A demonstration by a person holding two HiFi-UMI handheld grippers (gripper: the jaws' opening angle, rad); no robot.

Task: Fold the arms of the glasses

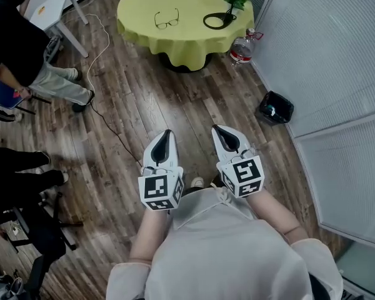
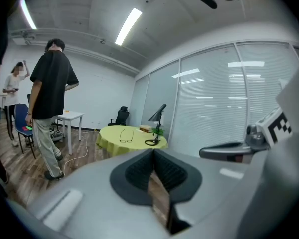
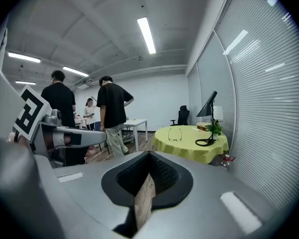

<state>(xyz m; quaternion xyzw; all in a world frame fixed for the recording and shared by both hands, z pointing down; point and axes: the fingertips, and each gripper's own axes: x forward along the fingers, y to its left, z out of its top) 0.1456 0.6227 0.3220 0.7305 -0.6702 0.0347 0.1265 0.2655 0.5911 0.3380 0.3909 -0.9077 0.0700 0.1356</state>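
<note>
Glasses (image 1: 166,20) are too small to judge folding.

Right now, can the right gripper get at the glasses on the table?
Probably not yet. The glasses lie on the table, a stretch of floor beyond the right gripper. Nothing stands in between; the lamp sits off to the side. It would have to be carried closer.

An open-plan office room. A round table (image 1: 187,39) under a yellow-green cloth stands on wood-plank flooring (image 1: 150,105). Right of it run glass partition walls with white blinds (image 1: 325,55); beyond it is a black office chair (image 2: 120,116), left of it a white desk (image 1: 53,8), and overhead are strip ceiling lights (image 3: 146,35).
</note>
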